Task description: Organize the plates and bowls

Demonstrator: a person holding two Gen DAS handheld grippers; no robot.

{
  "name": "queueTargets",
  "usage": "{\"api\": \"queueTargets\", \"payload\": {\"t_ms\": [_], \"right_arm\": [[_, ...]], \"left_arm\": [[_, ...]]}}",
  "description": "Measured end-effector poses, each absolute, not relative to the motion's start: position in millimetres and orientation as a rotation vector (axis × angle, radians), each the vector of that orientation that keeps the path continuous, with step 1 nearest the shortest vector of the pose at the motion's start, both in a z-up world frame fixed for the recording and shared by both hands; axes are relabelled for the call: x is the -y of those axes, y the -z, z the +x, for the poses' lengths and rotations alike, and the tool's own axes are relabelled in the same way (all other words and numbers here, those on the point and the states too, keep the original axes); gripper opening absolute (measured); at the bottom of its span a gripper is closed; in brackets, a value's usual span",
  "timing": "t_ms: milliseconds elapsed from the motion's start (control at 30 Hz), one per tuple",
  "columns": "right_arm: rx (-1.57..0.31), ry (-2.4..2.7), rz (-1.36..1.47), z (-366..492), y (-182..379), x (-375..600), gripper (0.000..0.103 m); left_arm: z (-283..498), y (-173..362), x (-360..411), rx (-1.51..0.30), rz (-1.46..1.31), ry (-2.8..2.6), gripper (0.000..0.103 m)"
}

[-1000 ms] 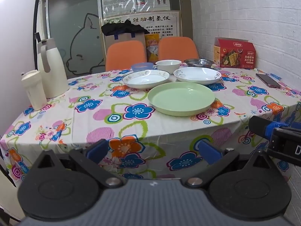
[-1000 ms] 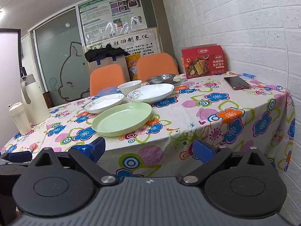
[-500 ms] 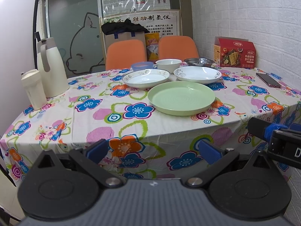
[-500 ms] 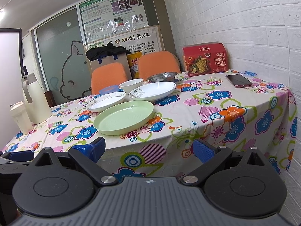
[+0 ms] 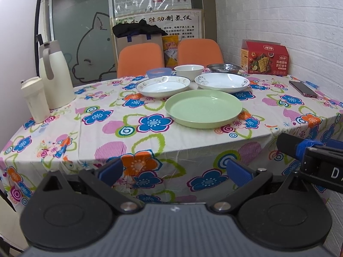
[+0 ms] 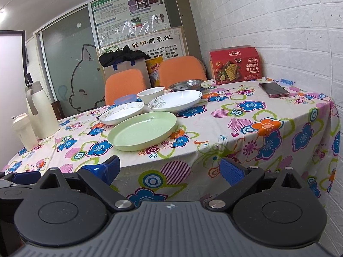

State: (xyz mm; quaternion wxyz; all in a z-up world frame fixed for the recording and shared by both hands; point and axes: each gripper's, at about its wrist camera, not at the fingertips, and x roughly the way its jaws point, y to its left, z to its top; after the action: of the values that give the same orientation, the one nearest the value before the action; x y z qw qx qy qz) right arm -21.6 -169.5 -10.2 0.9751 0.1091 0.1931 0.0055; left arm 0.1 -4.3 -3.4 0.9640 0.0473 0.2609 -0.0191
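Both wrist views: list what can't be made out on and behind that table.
- Blue bowl: right view, lower part hidden behind the floral plate.
- Steel bowl: left view, inside too shallow-angled to see any contents.
- Chairs: both views, seats and legs hidden by the table.
- Right gripper: left view, cut off by the frame edge.
- Poster: small print unreadable.

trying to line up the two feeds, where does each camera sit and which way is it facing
Left wrist: sits on the left gripper, below the near table edge, facing across the table at the green plate; its own open fingers show, and the right gripper enters at the right.
Right wrist: sits on the right gripper, further right, facing the same table; its own open fingers show.
Shared: green plate, the two white plates, red cracker box, phone, cream jug.
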Motion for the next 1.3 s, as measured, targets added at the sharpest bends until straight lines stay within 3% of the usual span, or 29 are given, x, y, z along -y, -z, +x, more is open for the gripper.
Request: {"api": "queueTargets", "payload": {"t_ms": [767,1300], "right_arm": [[-0.399,-0.009,0.222,-20.4,14.0,169.1,0.087],[-0.452,0.014,0.224,22.5,23.3,192.4,0.087]], "left_arm": [[5.6,6.5,5.1,-0.529,0.103,0.071,0.103],[67.5,10.3,-21.6,-0.606,0.003,0.087,0.103]]}}
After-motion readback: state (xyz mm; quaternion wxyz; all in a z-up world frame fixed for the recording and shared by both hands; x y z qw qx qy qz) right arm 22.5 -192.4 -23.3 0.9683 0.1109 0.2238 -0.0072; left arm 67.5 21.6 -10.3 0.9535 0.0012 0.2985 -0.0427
